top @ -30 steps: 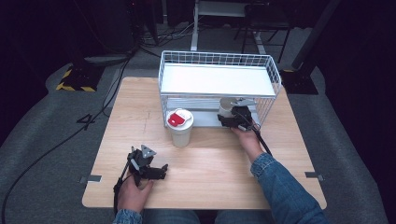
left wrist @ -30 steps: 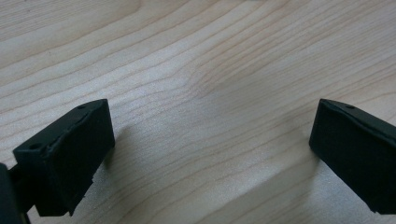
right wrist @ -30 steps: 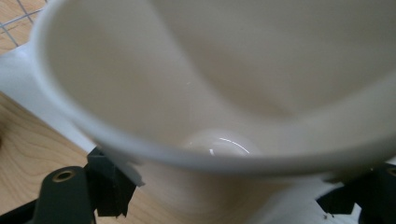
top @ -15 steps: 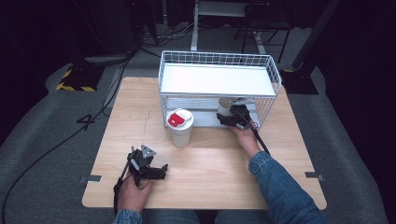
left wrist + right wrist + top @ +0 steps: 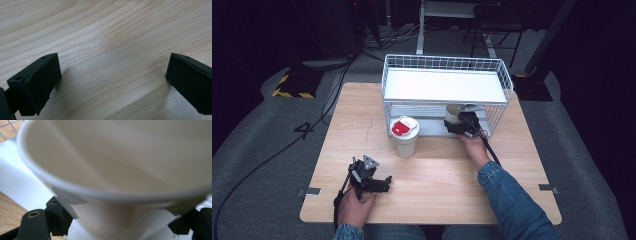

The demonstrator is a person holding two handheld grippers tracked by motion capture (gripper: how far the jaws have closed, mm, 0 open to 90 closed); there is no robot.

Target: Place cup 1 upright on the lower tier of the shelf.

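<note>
Your left gripper (image 5: pixel 379 184) rests near the front edge of the wooden table (image 5: pixel 437 175), jaws spread wide over bare wood with nothing between them. Right of it, well apart, stands a white lidded cup (image 5: pixel 405 136) with a red label on top, just in front of the white wire rack (image 5: pixel 447 92). Further right, your right gripper (image 5: pixel 460 125) reaches into the rack's lower shelf, its jaws clamped on an open paper cup (image 5: pixel 120 177) — the one you're handling. The risk from here is the thin wall: squeeze harder and it may buckle. Draw it out too high and the rim could catch the upper shelf — or tip the cup from your grip.
</note>
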